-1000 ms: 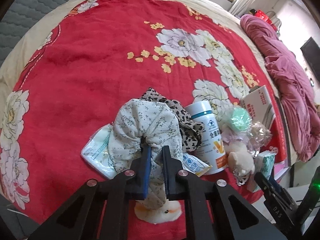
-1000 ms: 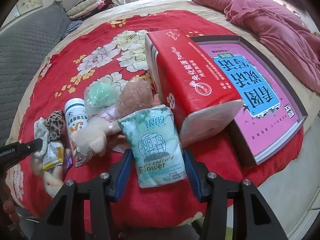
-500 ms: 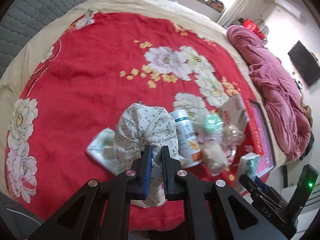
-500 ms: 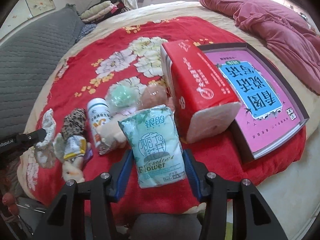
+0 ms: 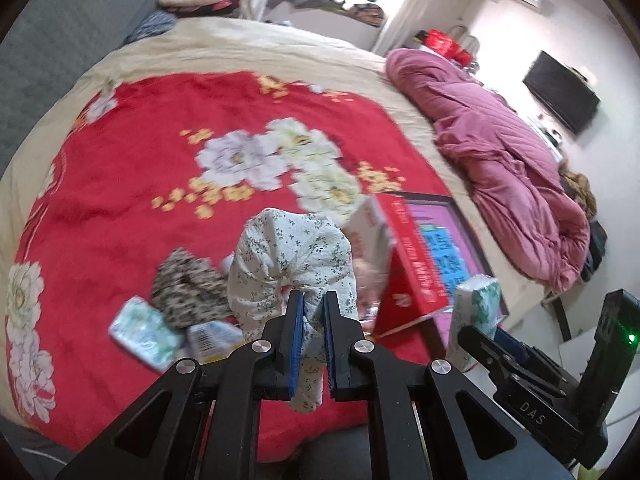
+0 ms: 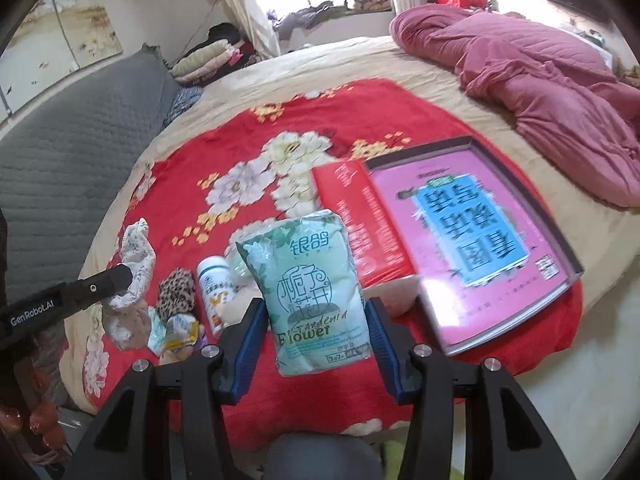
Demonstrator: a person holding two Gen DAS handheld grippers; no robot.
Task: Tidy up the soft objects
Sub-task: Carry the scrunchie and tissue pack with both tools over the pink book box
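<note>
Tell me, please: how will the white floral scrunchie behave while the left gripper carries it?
Probably floppy: the floral scrunchie droops in a loop around the shut left gripper. Likely light, since a thin pinch holds it. It may swing, hardly slip.

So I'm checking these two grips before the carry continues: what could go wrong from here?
The left gripper pinches only a narrow fold of the floral scrunchie; most of it bulges free, so it might slide out. The right gripper squeezes a slick tissue pack by its lower half, so it could tip or slip. Either drop would likely land in the clutter around the white bottle.
</note>
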